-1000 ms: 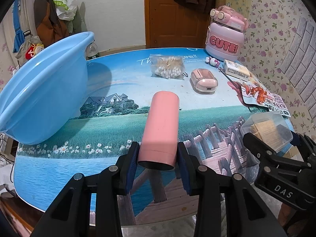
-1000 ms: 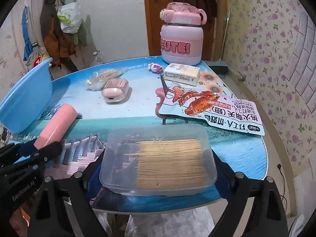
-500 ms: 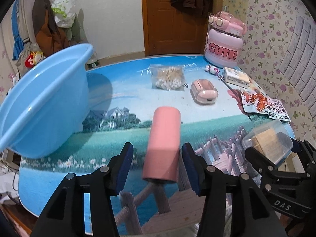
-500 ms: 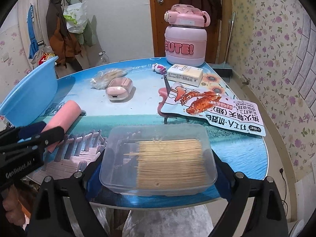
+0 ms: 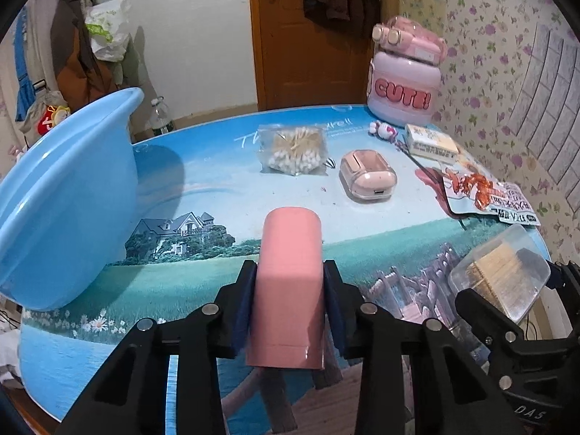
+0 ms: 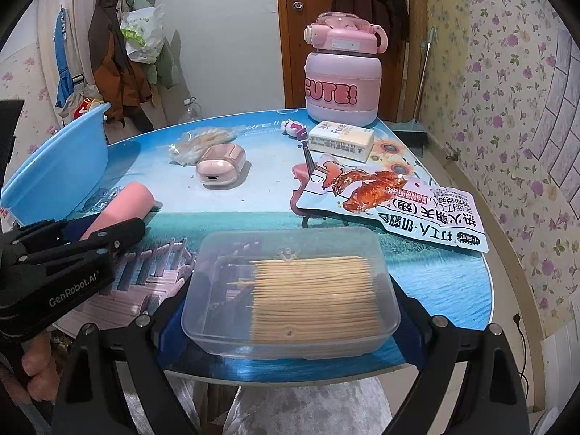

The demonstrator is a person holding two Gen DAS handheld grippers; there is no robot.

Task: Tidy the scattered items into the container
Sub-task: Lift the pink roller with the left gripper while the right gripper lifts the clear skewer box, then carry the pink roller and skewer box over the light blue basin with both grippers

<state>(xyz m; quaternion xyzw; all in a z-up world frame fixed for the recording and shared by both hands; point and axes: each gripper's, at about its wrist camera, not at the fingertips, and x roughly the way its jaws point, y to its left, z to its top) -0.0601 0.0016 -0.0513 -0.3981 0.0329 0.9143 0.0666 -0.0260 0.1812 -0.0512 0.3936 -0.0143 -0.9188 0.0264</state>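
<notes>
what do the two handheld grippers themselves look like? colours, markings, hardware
Both are matte black plastic with silver rivets and dark blue finger pads. The left gripper reads "GenRobot.AI" on its side in the right wrist view; the right gripper shows "DAS" in the left wrist view. No cables visible. A bare hand grips the left one.

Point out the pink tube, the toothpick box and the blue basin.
pink tube [image 5: 290, 282]: left wrist view, middle of its side.
toothpick box [image 6: 290, 290]: right wrist view, centre of its clear lid.
blue basin [image 5: 69, 195]: left wrist view, outer wall.
</notes>
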